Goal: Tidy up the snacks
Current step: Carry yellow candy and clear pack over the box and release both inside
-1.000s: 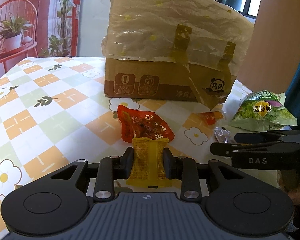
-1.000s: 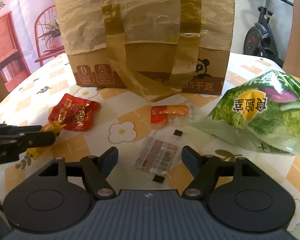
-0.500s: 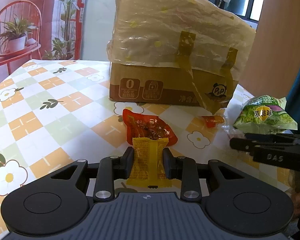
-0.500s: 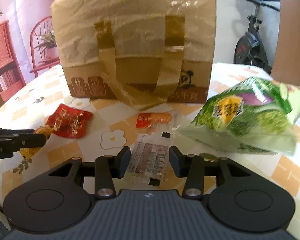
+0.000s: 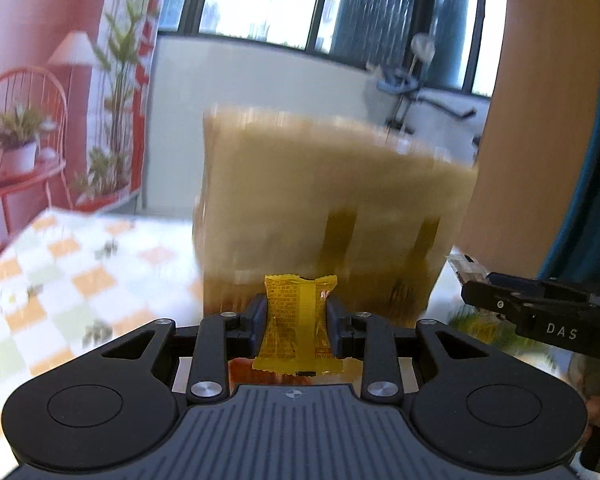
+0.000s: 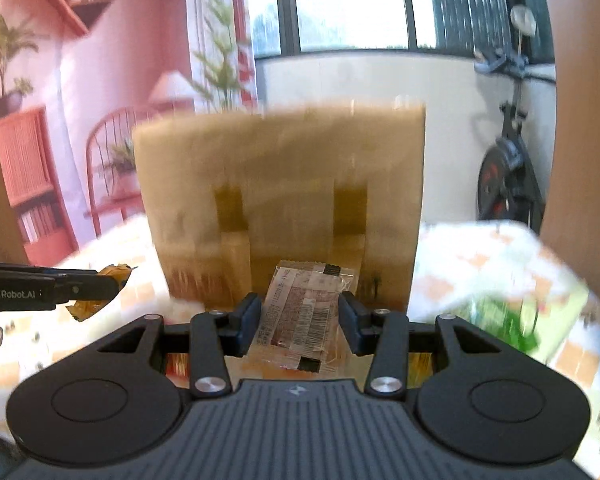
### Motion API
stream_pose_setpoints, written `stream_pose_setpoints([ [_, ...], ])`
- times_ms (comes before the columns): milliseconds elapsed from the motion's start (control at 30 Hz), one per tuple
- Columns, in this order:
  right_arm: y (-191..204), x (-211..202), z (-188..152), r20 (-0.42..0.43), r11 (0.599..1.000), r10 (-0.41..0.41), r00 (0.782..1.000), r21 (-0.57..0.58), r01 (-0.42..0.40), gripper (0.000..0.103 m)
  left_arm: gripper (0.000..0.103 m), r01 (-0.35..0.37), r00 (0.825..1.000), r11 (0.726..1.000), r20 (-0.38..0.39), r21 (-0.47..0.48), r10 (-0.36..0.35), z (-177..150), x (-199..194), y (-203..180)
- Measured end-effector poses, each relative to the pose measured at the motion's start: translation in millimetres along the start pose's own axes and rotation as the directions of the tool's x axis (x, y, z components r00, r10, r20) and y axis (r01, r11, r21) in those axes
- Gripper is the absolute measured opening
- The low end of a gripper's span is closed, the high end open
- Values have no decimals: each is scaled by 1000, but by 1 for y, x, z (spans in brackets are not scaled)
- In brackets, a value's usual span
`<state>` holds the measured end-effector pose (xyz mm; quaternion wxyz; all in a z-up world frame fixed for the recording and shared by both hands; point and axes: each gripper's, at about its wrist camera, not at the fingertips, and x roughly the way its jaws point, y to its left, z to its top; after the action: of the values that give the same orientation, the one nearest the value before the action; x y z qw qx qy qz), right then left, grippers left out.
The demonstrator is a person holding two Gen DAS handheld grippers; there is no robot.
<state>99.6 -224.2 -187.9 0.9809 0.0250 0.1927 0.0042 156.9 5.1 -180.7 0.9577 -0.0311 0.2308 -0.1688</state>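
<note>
My left gripper (image 5: 297,318) is shut on a yellow snack packet (image 5: 298,330) and holds it up in the air in front of the big tan bag (image 5: 332,208). My right gripper (image 6: 299,318) is shut on a clear snack packet with a barcode (image 6: 304,316), also lifted before the bag (image 6: 280,184). The right gripper shows at the right of the left wrist view (image 5: 540,308); the left gripper shows at the left of the right wrist view (image 6: 52,286), with the yellow packet (image 6: 100,292) in its tip. Both views are blurred by motion.
The bag stands on a table with a checked flower cloth (image 5: 60,272). A green snack bag (image 6: 516,312) lies on the table at the right. A red packet (image 5: 252,372) shows below the left gripper. An exercise bike (image 6: 508,184) stands behind.
The right gripper has closed on the clear packet. Both grippers have lifted their packets up off the table, so the bag and table now sit lower in both views.
</note>
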Motion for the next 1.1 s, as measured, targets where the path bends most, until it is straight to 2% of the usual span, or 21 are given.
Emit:
stream_pose_setpoints([
  [233,-2,-9,58,158,999,25,987,-41,-19,46,33,23,994,1000,109,7,-23,58,-2,-7],
  [433,-14,6,102,222,998,44,974,-55,-33,46,33,21,989,1000,147,7,-22,101,19,-15],
  [733,-41,68,138,186,997,70,980,16,-74,46,33,9,996,1000,89,13,-10,136,79,-24],
  [1100,-56,115,145,100,994,79,992,62,-86,46,33,-44,999,999,3,21,44,141,121,-12],
])
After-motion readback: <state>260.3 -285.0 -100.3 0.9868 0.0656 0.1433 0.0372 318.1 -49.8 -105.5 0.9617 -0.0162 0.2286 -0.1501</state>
